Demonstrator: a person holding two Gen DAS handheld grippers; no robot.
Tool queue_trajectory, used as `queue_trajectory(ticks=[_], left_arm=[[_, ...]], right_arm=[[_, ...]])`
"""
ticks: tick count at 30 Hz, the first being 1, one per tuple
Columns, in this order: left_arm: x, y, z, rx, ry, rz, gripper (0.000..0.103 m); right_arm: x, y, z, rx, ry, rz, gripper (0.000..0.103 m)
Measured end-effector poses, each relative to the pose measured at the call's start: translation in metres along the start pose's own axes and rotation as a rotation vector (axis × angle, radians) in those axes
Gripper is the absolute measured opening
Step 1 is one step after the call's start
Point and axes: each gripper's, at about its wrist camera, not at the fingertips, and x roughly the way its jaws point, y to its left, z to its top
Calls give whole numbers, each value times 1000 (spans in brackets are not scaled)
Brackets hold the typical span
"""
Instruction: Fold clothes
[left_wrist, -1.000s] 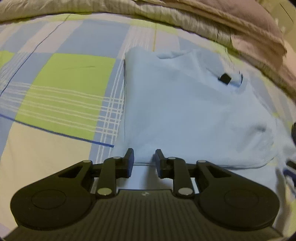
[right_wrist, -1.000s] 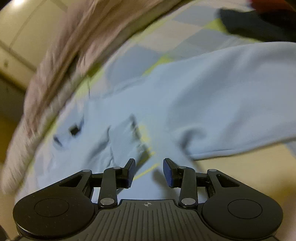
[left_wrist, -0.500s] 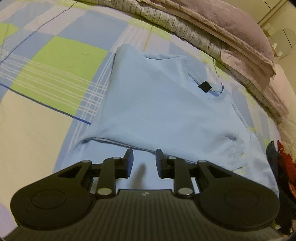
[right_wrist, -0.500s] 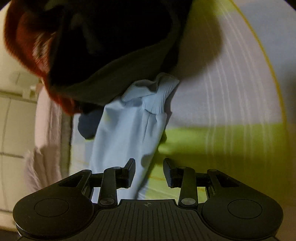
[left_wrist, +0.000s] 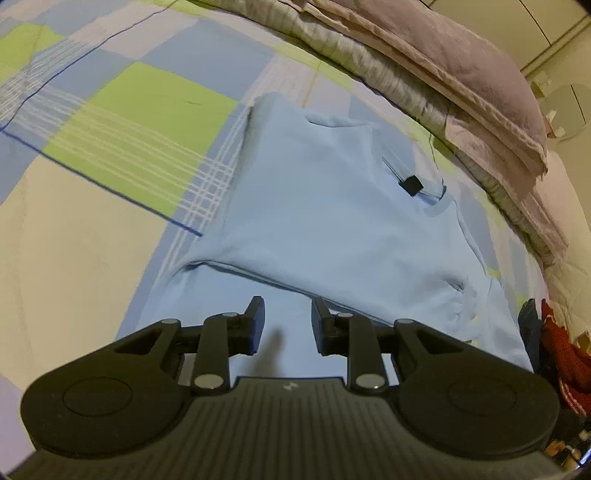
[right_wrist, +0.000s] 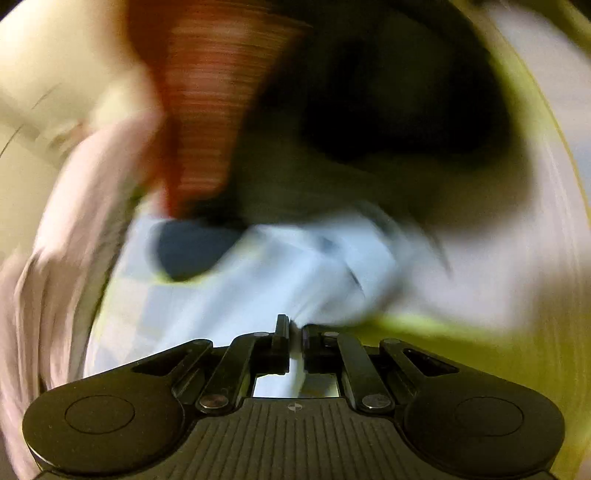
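A pale blue sweatshirt (left_wrist: 332, 221) of soft, matte knit lies flat on a bed, spread over a checked bedsheet (left_wrist: 122, 122) of lime green, blue, cream and lilac squares crossed by thin white and dark blue lines. The garment's left side is already folded inward, leaving a straight edge along the left and a soft crease running slantwise across the near part; its ribbed neckline sits at the far right with a small black label (left_wrist: 412, 184) at the collar. The left gripper (left_wrist: 287, 314), matte black plastic with ridged housing and round metal pivots, hangs just above the near hem with its two flat fingers parted and nothing between them. Beyond the sweatshirt, a rumpled mauve quilt (left_wrist: 461, 62) with a striped grey underside is heaped along the far edge of the bed. At the right edge lies a pile of dark and red clothes (left_wrist: 554, 343). The right wrist view is heavily blurred: the right gripper (right_wrist: 294, 332) has just closed its fingers, and they pinch a thin fold of the pale blue cloth (right_wrist: 295, 273), which bunches up just ahead of them. Past it, red and black fabric smears across the far part of that view.
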Motion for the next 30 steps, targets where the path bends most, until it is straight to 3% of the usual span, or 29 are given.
queue_trajectory(ticks=[3,6,9,10,12,14,16,20,22,25,30], left_arm=[[-7,10,0,-34,-10,-9,22],[-12,19,-2,-64,-21,-15,22],[-16,25,-4,-86,-25,-15,22],[-16,27,-5,-93,-22,-14,22],[-16,29,-6,-101,-13,-22,25],[-15,27,-8,-98,2,-39,28],[-11,23,-9,-91,16,-67,31],[8,6,-7,-121,46,-145,33],[23,-7,-4,-141,57,-188,35],[48,-26,5,-194,60,-240,43],[94,-46,20,-263,61,-225,51]], right_arm=[[-27,88,-29,-379,-92,110,4],[-62,178,-104,-881,-163,290,5],[-83,225,-206,-1311,-105,435,6],[-82,230,-242,-1429,-62,438,11],[-73,223,-290,-1589,23,438,74],[-60,208,-317,-1664,134,411,77],[-50,190,-318,-1660,196,361,77],[-40,152,-275,-1543,249,234,77],[-32,137,-242,-1403,295,163,77],[-20,111,-193,-1108,356,122,77],[-13,78,-139,-714,399,84,77]])
